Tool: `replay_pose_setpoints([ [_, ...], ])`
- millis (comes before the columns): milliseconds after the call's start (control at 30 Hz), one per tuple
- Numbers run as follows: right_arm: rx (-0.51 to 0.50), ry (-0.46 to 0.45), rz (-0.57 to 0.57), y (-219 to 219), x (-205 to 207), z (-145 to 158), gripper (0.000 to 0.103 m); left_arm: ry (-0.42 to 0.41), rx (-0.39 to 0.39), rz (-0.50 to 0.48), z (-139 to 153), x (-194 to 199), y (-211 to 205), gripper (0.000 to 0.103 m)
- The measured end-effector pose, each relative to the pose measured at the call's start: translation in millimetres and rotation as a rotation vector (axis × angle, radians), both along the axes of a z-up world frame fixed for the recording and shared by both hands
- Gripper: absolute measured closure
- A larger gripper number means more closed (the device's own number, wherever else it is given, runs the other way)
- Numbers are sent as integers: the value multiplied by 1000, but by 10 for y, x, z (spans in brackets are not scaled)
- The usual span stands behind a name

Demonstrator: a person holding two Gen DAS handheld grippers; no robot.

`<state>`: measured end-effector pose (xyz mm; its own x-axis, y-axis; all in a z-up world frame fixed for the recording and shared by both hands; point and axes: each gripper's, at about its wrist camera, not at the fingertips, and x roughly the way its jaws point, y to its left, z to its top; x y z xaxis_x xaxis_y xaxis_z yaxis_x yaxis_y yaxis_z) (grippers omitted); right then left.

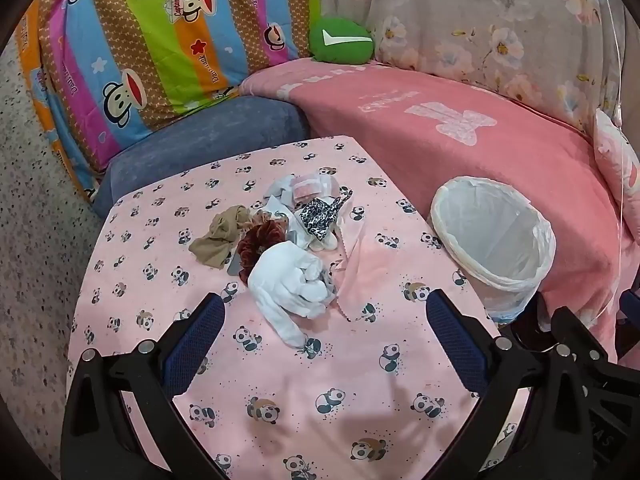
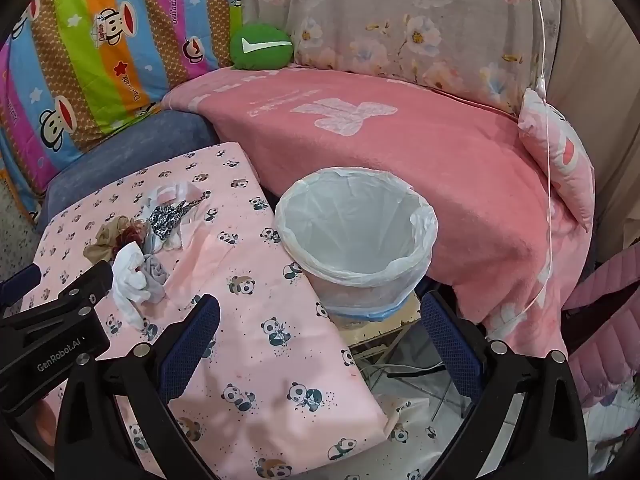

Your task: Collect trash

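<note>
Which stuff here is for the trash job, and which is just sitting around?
For the job: pile of scraps, white rag, lined bin, both open grippers.
Just there: green cushion, pink blanket, striped quilt.

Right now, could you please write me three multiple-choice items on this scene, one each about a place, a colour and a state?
1. Where does the bin stand relative to the panda-print table?
A. In its middle
B. At its right edge, next to the pink blanket
C. On the striped quilt

2. What colour is the round cushion at the back?
A. Green
B. Yellow
C. Black

3. How is the bin's liner?
A. Full to the rim
B. Tied shut
C. Open, with nothing seen inside

Answers: 1 B, the bin sits between table edge and blanket; 2 A, it is green with a white mark; 3 C, the right wrist view shows a bare white liner.
</note>
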<state>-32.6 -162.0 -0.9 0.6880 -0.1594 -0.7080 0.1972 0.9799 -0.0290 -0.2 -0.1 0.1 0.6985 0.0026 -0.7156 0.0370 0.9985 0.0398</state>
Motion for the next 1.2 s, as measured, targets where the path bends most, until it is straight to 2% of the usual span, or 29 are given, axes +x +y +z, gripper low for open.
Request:
replay_pose_setpoints([
  [1200, 0, -6, 0, 17, 13, 44, 5, -42, -3, -2, 48, -15, 23, 7],
])
